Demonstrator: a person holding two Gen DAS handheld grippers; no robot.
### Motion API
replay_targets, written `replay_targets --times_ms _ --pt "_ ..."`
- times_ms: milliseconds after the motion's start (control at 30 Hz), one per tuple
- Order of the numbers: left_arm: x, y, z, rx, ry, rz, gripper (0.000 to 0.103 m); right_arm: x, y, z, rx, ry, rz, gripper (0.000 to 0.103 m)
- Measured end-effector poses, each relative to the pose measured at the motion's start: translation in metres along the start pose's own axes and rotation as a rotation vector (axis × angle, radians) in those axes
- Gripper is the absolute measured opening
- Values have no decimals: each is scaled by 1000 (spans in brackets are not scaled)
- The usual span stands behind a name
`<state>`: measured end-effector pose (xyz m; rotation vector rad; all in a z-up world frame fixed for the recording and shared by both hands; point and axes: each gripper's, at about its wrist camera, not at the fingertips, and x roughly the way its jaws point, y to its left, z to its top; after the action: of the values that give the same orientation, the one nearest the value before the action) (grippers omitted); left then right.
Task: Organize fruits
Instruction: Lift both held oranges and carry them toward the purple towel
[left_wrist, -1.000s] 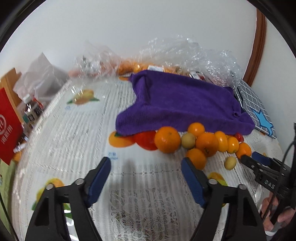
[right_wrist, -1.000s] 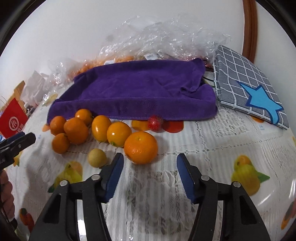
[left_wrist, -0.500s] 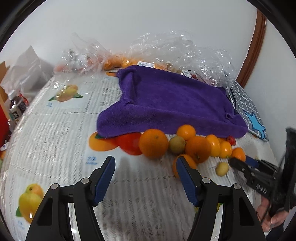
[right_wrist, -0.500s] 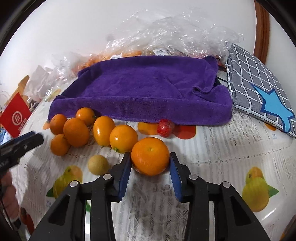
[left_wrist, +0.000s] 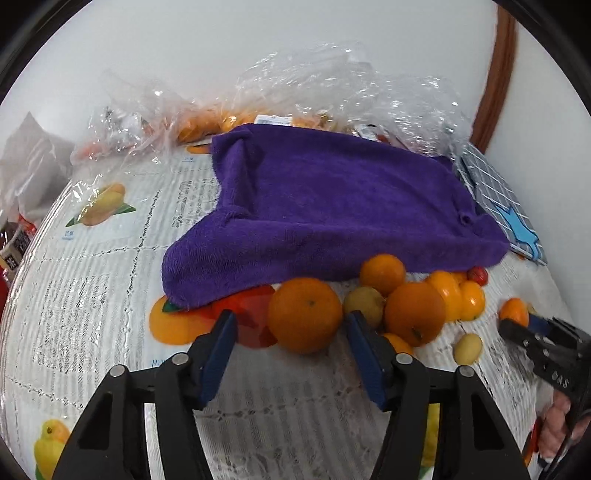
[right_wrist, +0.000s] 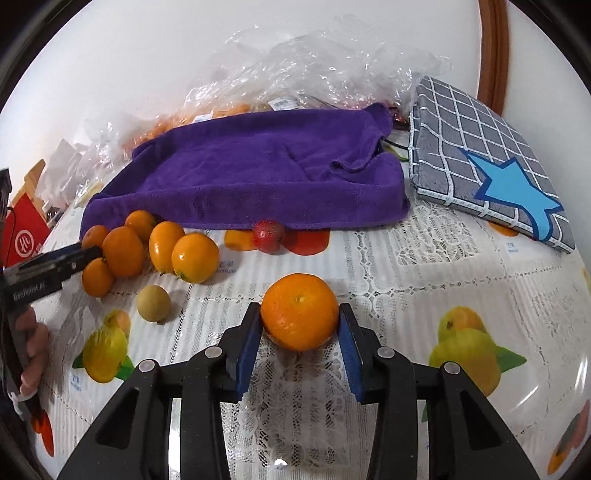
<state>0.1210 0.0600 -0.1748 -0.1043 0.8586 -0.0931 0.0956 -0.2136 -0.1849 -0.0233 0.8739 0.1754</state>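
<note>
My left gripper spread wide around big orange at front edge of purple towel, pads not touching peel. Rest of fruit cluster just right of it on lace tablecloth. My right gripper clamped on another orange, both pads pressed to its sides, well apart from cluster. Strawberry beyond, at towel edge.

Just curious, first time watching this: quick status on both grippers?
Right gripper shut on an orange. Left gripper open, straddling the big orange. Fruit cluster crowds its right finger.
</note>
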Motion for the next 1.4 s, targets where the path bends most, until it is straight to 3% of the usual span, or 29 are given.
replay_targets --times_ms 167,267,567,1133,1400 --pt "9 -4 6 12 16 -1 50 0 -1 0 3 4 1 41" --pt "10 -7 7 28 17 -18 39 1 1 0 3 3 -14 41" --pt "-4 2 3 -56 -49 -80 39 -3 -2 -2 20 -18 -9 41" --pt "-24 21 4 -175 -160 -116 39 -16 -12 -5 75 -72 -4 40" --pt "-28 32 5 -228 -188 -126 39 -41 -10 21 75 -144 10 40"
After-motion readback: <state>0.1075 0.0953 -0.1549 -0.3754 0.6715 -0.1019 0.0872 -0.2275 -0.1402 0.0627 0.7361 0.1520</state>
